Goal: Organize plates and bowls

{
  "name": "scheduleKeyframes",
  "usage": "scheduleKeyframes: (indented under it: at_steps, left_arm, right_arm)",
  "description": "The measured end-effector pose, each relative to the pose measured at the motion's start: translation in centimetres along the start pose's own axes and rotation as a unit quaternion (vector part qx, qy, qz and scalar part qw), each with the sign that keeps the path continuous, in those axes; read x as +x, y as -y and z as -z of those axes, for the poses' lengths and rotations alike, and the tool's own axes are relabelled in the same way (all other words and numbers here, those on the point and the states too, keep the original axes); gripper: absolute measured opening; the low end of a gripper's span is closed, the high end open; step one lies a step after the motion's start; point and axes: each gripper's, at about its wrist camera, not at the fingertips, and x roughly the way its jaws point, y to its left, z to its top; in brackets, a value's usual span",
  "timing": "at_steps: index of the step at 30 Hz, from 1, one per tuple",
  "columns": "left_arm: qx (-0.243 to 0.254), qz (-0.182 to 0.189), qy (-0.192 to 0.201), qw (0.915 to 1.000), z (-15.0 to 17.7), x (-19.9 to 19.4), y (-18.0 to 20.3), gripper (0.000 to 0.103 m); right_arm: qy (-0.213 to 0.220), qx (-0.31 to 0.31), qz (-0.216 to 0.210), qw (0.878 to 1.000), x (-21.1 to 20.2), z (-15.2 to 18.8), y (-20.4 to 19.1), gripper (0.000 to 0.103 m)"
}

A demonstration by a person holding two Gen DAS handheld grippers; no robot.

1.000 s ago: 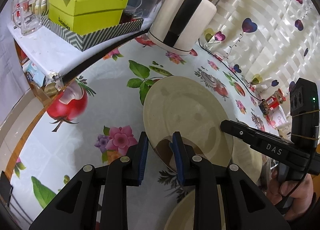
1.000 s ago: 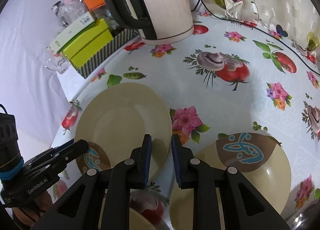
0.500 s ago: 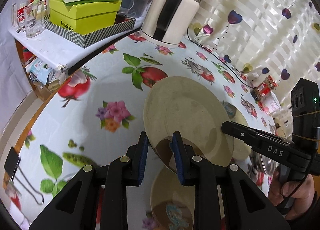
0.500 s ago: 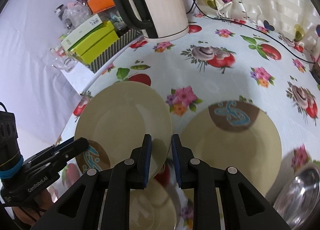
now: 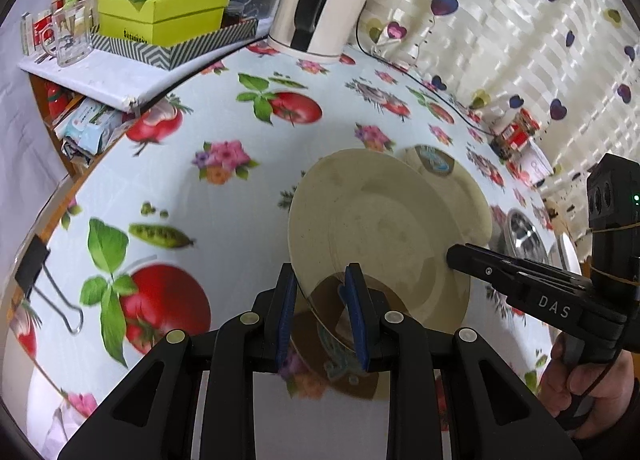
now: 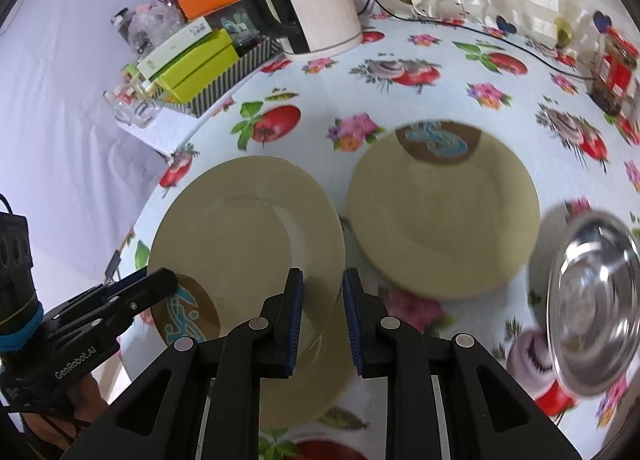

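Observation:
Both grippers hold one beige plate [image 5: 380,220] with a brown patch, lifted above the table. My left gripper [image 5: 320,292] is shut on its near rim at the brown patch. My right gripper [image 6: 320,292] is shut on the plate's [image 6: 244,228] right rim. A second beige plate [image 6: 440,220] lies on the tablecloth to the right; it also shows in the left wrist view [image 5: 460,188]. A third beige plate [image 6: 304,372] lies under the held one. A steel bowl [image 6: 592,308] sits at the far right.
A white kettle [image 6: 316,0] with a black handle stands at the back. Green boxes [image 5: 160,16] sit in a striped tray on a side shelf with glass mugs [image 5: 68,36]. A red jar [image 6: 616,68] and a black cord [image 6: 520,44] lie near the curtain. A binder clip [image 5: 40,276] grips the table edge.
The held plate has risen and moved toward the near side; the table looks farther off. The plate underneath and the plate and steel bowl at the right have come into view.

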Motion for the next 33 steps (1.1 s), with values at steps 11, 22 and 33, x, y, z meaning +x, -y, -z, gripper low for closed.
scheduleKeyframes:
  at_steps: [11, 22, 33]
  left_arm:
    - [0.004, -0.001, -0.018, 0.9998, 1.6, 0.6, 0.1, 0.026]
    - [0.007, 0.001, -0.024, 0.9997, 2.3, 0.7, 0.1, 0.026]
    - [0.014, -0.009, -0.024, 0.9996, 2.7, 0.5, 0.2, 0.026]
  right_arm:
    - [-0.016, 0.007, 0.011, 1.000, 0.3, 2.8, 0.3, 0.021]
    - [-0.024, -0.001, 0.026, 0.999, 0.7, 3.5, 0.1, 0.022]
    - [-0.026, -0.010, 0.035, 0.999, 0.8, 3.9, -0.3, 0.024]
